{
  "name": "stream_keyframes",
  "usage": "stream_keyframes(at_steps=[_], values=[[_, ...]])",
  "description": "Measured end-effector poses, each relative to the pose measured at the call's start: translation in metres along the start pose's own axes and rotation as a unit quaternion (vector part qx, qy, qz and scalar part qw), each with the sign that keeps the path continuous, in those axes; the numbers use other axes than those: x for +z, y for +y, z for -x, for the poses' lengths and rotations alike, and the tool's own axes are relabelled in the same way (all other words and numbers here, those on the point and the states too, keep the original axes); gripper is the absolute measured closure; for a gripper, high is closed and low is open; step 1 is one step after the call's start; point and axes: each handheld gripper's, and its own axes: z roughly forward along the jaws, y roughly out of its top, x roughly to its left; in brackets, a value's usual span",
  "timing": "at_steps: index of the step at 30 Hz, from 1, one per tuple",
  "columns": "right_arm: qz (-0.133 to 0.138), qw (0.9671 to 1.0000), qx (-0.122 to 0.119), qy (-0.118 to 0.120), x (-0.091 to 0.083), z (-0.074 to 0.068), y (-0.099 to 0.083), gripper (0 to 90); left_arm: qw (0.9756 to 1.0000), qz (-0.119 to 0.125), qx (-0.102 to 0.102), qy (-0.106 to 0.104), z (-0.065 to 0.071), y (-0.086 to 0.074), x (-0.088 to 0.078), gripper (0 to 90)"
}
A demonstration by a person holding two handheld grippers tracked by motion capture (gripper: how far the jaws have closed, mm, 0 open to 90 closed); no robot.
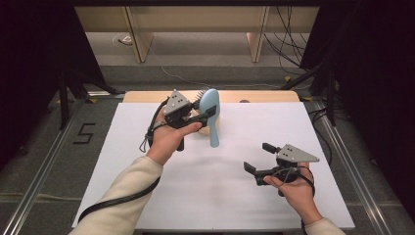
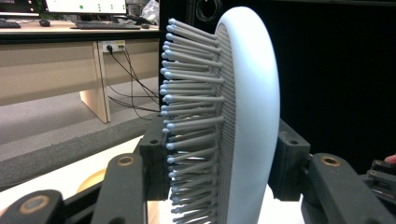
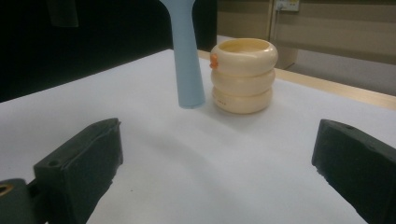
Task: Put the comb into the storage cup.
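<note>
My left gripper [image 1: 208, 113] holds the brush [image 1: 211, 110] head-up over the far middle of the table [image 1: 147, 196], the handle hanging down just in front of the ringed cup [image 3: 243, 74]. My right gripper [image 1: 258, 157] sits nearer me, right of the brush and well apart from it.

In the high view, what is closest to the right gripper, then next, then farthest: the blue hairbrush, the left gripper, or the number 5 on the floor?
From the right gripper, at the table's near right:
1. The blue hairbrush, standing up toward the middle back of the table.
2. The left gripper, just left of the brush and clamped on its head, so nearly a tie with it.
3. The number 5, on the floor left of the table.
</note>
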Motion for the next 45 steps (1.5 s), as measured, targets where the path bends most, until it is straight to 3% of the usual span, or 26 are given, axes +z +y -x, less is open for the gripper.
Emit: stream_keyframes(at_steps=[45], values=[[-0.005,0.9999,0.007,-0.007,-0.013,0.001,-0.011,3.1,0.9998,-0.005,0.012,0.013,-0.013,0.007,0.012,50.3]])
